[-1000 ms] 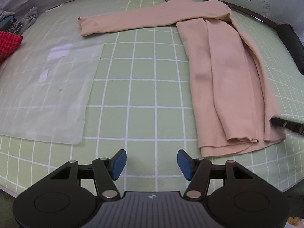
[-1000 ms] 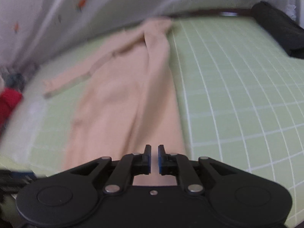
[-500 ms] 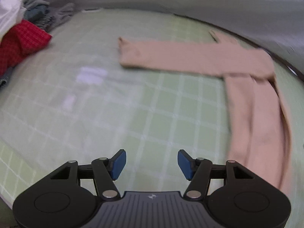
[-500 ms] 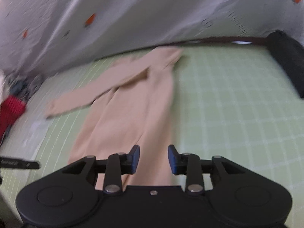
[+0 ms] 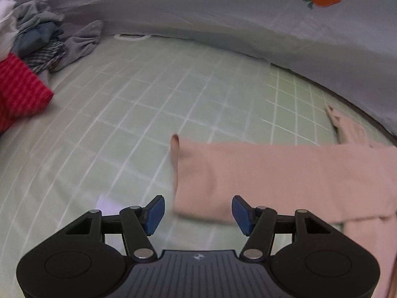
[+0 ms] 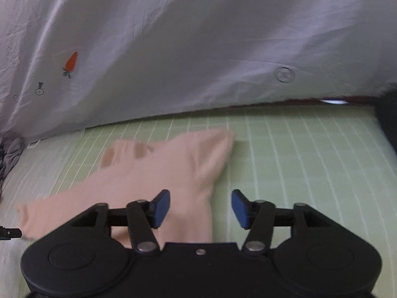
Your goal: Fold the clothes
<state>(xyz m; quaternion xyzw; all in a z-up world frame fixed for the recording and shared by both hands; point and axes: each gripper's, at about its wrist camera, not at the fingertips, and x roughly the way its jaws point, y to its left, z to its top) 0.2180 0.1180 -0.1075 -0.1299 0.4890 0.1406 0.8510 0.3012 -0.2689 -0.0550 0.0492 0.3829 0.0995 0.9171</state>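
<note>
At the far left of the left wrist view, a red striped cloth point(image 5: 19, 92) is seen lying beside a heap of grey and blue clothes point(image 5: 49, 42), both resting on the green mat point(image 5: 139, 114) marked with a white grid. Behind the mat, a pale sheet point(image 5: 223, 19) printed with a small carrot point(image 5: 322, 0) is draped. Further right, the sleeve point(image 5: 260, 173) of a beige top is laid flat across the mat, its cuff end lying just ahead of the left gripper point(image 5: 198, 211). The blue pads of this gripper are held apart, and nothing is clamped between them; the cuff shows in the gap, but it cannot be told whether the pads reach it. In the right wrist view, the beige top point(image 6: 173, 168) is spread on the mat, with its sleeve stretched out to the left and its shoulder end nearest the sheet. The right gripper point(image 6: 201, 208) is held above the body of the top; its jaws have just been opening, and they are now parted with no cloth gripped. To the right of the top, only bare mat is shown, and a dark object point(image 6: 387, 119), too blurred to be identified, is cut off at the right edge.
</note>
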